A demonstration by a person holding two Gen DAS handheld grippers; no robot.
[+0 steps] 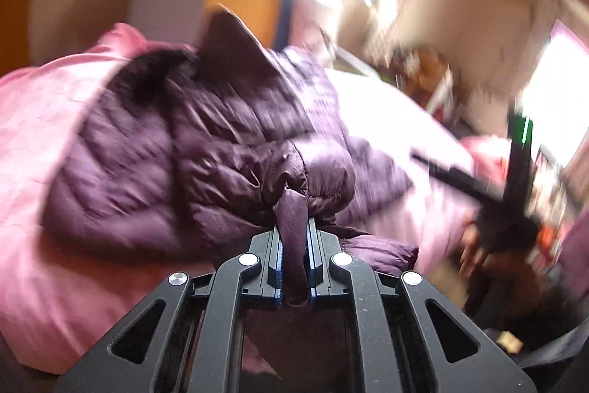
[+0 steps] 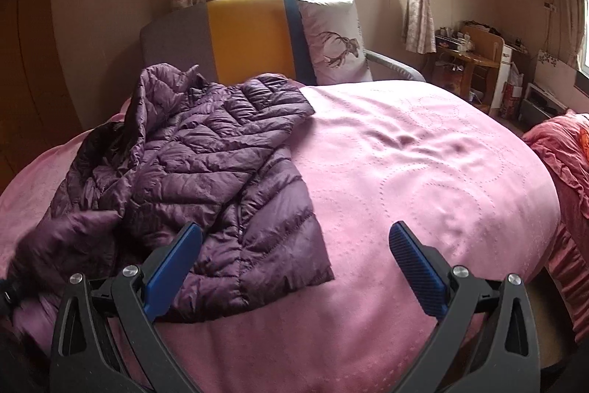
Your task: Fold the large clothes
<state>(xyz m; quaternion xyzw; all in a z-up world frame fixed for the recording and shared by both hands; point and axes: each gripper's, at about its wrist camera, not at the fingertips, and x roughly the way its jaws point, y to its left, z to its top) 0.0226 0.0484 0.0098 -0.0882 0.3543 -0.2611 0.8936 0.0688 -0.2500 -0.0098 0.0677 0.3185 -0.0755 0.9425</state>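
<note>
The purple puffer jacket (image 2: 206,164) lies crumpled on the left half of the bed (image 2: 423,164), its collar end toward the headboard (image 2: 243,35) and its hem toward the foot. Everything below is placed against that jacket.

At the jacket's left, near edge, the left claw (image 1: 293,253) is clamped on a thin twist of its purple fabric, the blue pads pressed flat on either side of the cloth. That view is smeared by motion, so which part of the garment the pinch has caught, cuff or hem corner, cannot be told.

The jacket itself looks light and lofty: quilted down under a slick, shiny shell. It should lift with little effort, slump at once where unsupported, and slide readily over the pink cover. A shell this smooth may creep out of a shallow pinch, so a seam, cuff or bound hem edge is the safer hold than a puffy panel, which would only compress and slip.

Just beside the jacket's lower right corner hovers the right claw (image 2: 294,264), its jaws wide apart and holding nothing; its left pad sits over the hem, its right pad over bare bedcover. The hem corner there seems the natural second hold.

Further right of the jacket the bed is bare, with a deer-print pillow (image 2: 333,39) against the headboard.
</note>
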